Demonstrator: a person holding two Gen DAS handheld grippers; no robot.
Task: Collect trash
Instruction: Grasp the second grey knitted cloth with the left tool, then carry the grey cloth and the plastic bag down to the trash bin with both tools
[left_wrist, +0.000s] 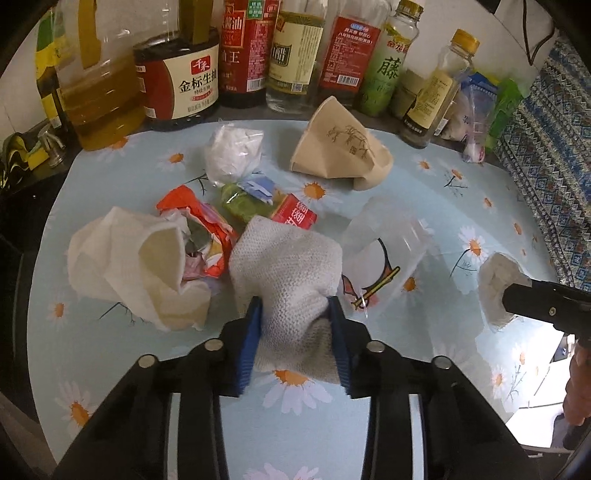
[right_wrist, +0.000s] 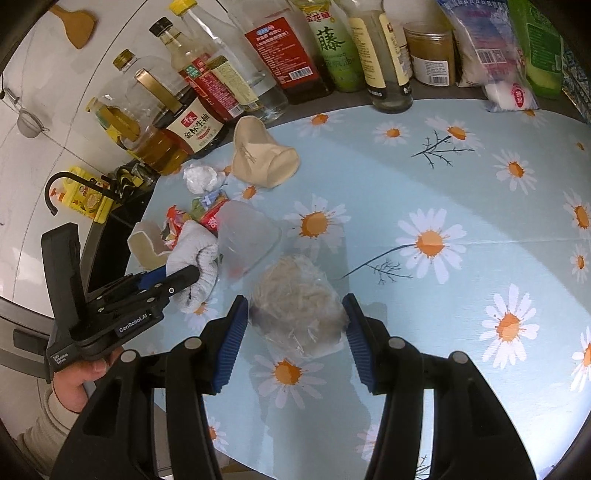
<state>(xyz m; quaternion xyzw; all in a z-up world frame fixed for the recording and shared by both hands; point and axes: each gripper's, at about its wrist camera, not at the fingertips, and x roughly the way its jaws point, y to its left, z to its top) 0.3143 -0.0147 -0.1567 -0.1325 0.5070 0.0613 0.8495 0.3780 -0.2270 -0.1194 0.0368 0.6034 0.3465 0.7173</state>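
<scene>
**Q:** Nearest the left camera, what sits between the blue ribbed pads?

**A:** Both pads of my left gripper (left_wrist: 295, 321) pinch a white waffle-textured cloth wad (left_wrist: 291, 266); the fabric bunches where they press it. It rests on the pale blue daisy-print table cover (left_wrist: 461, 206).

**Q:** And the right gripper?

**A:** My right gripper (right_wrist: 295, 321) is clamped on a crumpled clear plastic bag of pale fibrous scraps (right_wrist: 295, 295), which fills the gap from pad to pad and lies on the cover.

**Q:** Where is the remaining trash?

**A:** Left of the cloth lies a crumpled white paper towel (left_wrist: 122, 266), touching an orange foil wrapper (left_wrist: 207, 236). Behind these: a green-and-red snack packet (left_wrist: 266, 206) and a balled white plastic bag (left_wrist: 232, 151). A crushed tan paper cup (left_wrist: 340, 147) lies on its side farther back; a tipped clear plastic cup with a cartoon print (left_wrist: 384, 254) lies just right of the cloth.

**Q:** Background?

**A:** A row of oil and sauce bottles (left_wrist: 258, 55) lines the far edge.
</scene>
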